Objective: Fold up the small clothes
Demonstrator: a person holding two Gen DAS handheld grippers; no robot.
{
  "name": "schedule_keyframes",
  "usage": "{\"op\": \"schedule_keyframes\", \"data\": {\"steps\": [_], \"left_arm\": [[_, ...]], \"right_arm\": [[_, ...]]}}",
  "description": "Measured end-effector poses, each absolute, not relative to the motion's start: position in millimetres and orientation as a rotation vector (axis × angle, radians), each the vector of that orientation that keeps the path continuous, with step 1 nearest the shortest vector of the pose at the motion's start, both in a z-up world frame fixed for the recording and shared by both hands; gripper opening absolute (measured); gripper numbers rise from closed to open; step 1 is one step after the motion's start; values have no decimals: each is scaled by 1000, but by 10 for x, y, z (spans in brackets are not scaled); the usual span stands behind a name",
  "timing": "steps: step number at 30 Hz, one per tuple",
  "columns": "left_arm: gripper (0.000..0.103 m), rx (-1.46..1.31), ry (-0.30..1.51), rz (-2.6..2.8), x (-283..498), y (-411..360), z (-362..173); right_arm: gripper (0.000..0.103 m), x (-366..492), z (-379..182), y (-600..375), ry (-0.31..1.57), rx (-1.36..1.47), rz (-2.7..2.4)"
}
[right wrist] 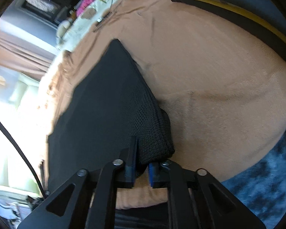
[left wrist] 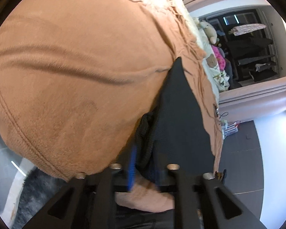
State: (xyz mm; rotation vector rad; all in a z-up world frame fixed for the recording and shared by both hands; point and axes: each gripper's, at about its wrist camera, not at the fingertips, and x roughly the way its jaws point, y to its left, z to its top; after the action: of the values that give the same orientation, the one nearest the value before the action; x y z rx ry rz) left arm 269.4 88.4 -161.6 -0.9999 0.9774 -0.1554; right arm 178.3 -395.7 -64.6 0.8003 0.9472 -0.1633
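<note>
A black mesh garment (left wrist: 177, 114) lies folded into a long narrow shape on a brown blanket (left wrist: 76, 66) that covers a bed. In the left wrist view its near end, with a bunched fold, reaches between my left gripper's (left wrist: 145, 171) blue pads, which stand a little apart and do not pinch it. The right wrist view shows the same garment (right wrist: 104, 105) tapering away from me on the blanket (right wrist: 209, 76). Its thick near corner sits in the gap of my right gripper (right wrist: 141, 171), whose pads are slightly apart, with blanket showing under them.
Stuffed toys (left wrist: 209, 30) and a pink item lie at the bed's far end, before dark shelves (left wrist: 251, 53). A black and yellow garment (right wrist: 228, 5) lies on the blanket's far side. A furry grey rug (left wrist: 34, 190) and dark floor (left wrist: 238, 162) flank the bed.
</note>
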Motion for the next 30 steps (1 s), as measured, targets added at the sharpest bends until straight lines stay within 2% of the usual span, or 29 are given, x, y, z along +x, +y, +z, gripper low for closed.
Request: {"op": "schedule_keyframes", "data": {"steps": [1, 2, 3, 7, 23, 30], "left_arm": [[45, -996, 976, -162, 2685, 882, -1624], [48, -999, 967, -179, 2676, 884, -1625], [49, -1001, 961, -189, 2669, 885, -1625], [53, -1034, 951, -220, 2650, 884, -1657], [53, -1087, 925, -293, 2741, 893, -1739], [51, -1105, 918, -297, 2716, 922, -1762]], "right_arm": [[41, 1777, -614, -3979, 945, 797, -175], [66, 1759, -565, -3985, 925, 801, -185], [70, 1718, -508, -4012, 897, 800, -202], [70, 1629, -328, -4068, 854, 814, -234], [70, 1893, 332, -3057, 800, 530, 45], [70, 2194, 219, -2833, 837, 485, 115]]}}
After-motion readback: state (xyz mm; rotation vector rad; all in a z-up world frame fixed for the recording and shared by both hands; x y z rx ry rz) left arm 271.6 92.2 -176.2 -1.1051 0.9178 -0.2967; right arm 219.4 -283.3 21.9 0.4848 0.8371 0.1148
